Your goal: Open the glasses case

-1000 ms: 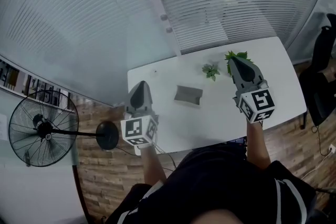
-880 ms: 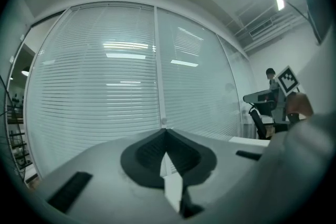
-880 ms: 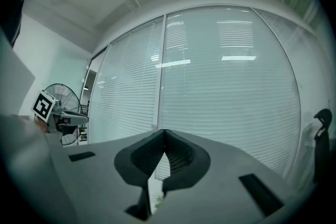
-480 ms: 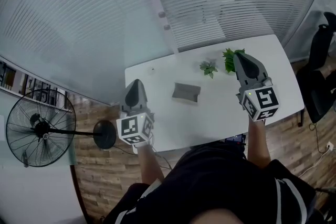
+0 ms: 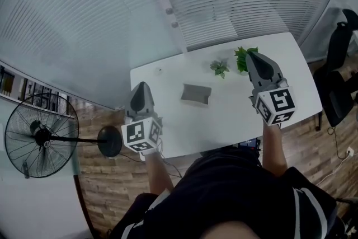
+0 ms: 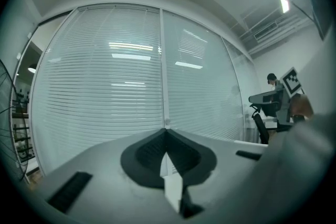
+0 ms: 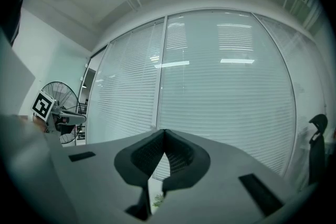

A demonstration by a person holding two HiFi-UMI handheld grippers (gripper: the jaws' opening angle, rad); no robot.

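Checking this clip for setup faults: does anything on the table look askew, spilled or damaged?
Nothing stands out. The glasses case lies flat, apparently closed, on the white table. A small plant and a leafy plant sit behind it, and nothing is spilled. The left tool and the right tool are shut, empty and clear of the case.

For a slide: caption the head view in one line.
Left gripper and right gripper, both shut, flank the grey glasses case on the white table.

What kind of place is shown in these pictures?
Probably an office or meeting room: long slatted blinds cover the far side, a white table stands before them, and a black office chair is beside it.
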